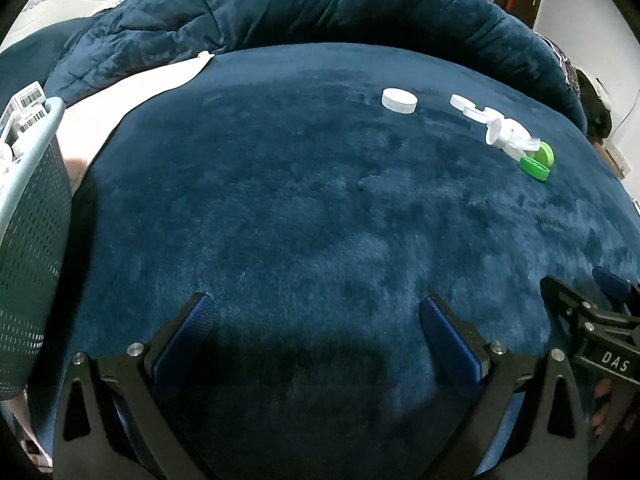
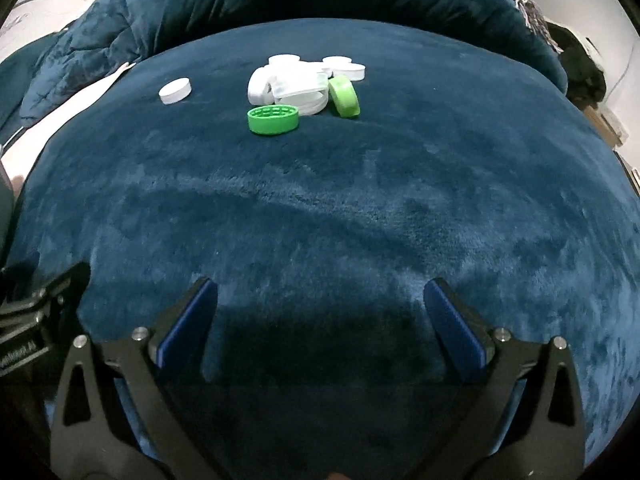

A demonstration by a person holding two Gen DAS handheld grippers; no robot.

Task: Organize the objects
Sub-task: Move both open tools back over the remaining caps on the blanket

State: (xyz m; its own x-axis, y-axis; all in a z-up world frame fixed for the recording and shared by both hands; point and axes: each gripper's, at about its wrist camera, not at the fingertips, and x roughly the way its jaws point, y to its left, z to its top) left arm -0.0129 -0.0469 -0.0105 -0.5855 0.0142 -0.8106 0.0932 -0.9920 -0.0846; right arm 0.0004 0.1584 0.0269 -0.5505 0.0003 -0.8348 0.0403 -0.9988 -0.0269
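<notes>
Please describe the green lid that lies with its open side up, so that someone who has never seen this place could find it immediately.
On the dark blue plush blanket sits a small pile of white and clear lids. At the pile's near edge lies the open green lid, flat, with its ribbed inside facing up. The other green lid stands on its edge and shows a smooth face.

The near and middle stretch of the blue blanket (image 2: 320,208) lies bare, giving both tools open passage. Far ahead, a pile of white and green lids (image 2: 304,88) blocks the way, with one white lid (image 2: 175,90) apart to its left. A perforated basket (image 1: 28,216) walls the left edge; the bunched duvet (image 1: 280,8) closes the far side.
</notes>
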